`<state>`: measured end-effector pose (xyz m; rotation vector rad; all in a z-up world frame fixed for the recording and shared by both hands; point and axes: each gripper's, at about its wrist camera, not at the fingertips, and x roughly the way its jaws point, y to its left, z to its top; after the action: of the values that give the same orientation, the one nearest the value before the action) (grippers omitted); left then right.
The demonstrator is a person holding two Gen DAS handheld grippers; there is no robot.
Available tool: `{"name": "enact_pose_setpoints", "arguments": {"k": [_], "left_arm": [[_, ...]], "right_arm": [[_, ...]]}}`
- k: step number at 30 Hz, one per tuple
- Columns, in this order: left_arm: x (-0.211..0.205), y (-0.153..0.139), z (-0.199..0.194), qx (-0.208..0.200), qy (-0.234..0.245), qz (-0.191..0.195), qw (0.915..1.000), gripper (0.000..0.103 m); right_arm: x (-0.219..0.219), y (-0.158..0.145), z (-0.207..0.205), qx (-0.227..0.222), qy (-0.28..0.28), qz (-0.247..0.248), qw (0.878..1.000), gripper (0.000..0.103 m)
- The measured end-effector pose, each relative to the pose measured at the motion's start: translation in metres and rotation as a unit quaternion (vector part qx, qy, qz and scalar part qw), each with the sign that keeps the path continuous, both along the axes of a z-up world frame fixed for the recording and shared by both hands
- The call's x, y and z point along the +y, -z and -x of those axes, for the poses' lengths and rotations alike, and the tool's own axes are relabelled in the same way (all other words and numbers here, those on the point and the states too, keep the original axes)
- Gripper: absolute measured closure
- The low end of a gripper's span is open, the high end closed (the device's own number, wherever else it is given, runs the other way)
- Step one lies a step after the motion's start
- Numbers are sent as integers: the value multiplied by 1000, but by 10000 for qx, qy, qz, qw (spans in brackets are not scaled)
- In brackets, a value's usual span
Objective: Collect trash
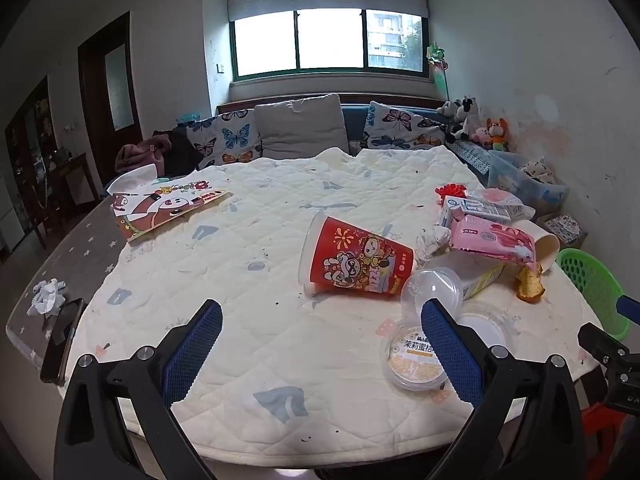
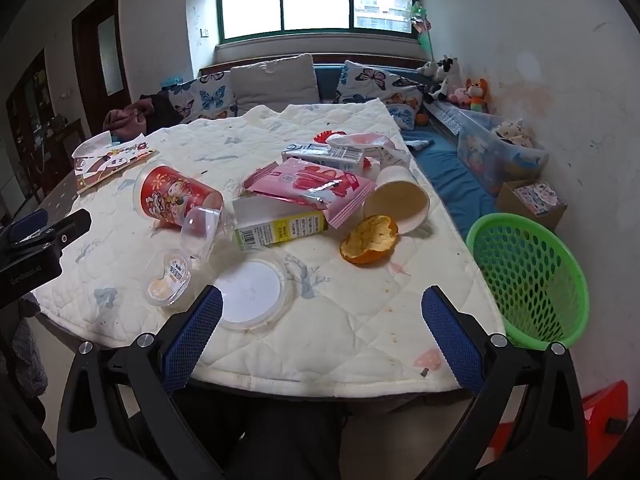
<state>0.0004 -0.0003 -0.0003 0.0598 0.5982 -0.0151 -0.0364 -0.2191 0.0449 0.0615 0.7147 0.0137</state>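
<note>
Both tongs hang spread wide with nothing between their blue pads: the left tongs (image 1: 322,320) sit at the bottom of the left wrist view and the right tongs (image 2: 322,308) at the bottom of the right wrist view, each over the near edge of the quilted counter (image 2: 360,344). The trash lies in a cluster across the middle of the right wrist view. A red printed cup (image 2: 176,196) lies on its side at centre left, with a clear dome lid (image 2: 204,232) just below it and a small sealed pudding cup (image 2: 168,278) lower still. A flat round lid (image 2: 252,292) rests just beside the left pad of the right tongs. A green-and-white carton (image 2: 276,222) lies at centre under a pink wrapper (image 2: 312,188), and a milk carton (image 2: 324,156) sits behind them. A tipped paper cup (image 2: 400,200) and an orange peel (image 2: 370,240) lie at centre right, touching. A green basket (image 2: 528,276) stands off the counter's edge at the right of the frame. In the left wrist view a crumpled tissue (image 1: 46,298) lies at the far left beside a phone (image 1: 62,342), and an illustrated paper bag (image 1: 160,208) lies at upper left.
</note>
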Motion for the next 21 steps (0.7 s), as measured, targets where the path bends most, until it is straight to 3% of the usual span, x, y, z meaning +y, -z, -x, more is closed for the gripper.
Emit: {"name": "enact_pose_setpoints", "arguments": {"k": [21], "left_arm": [[-2, 7, -2, 42, 0, 41, 10000, 6]], "right_arm": [[1, 2, -3, 66, -13, 22, 10000, 4]]}}
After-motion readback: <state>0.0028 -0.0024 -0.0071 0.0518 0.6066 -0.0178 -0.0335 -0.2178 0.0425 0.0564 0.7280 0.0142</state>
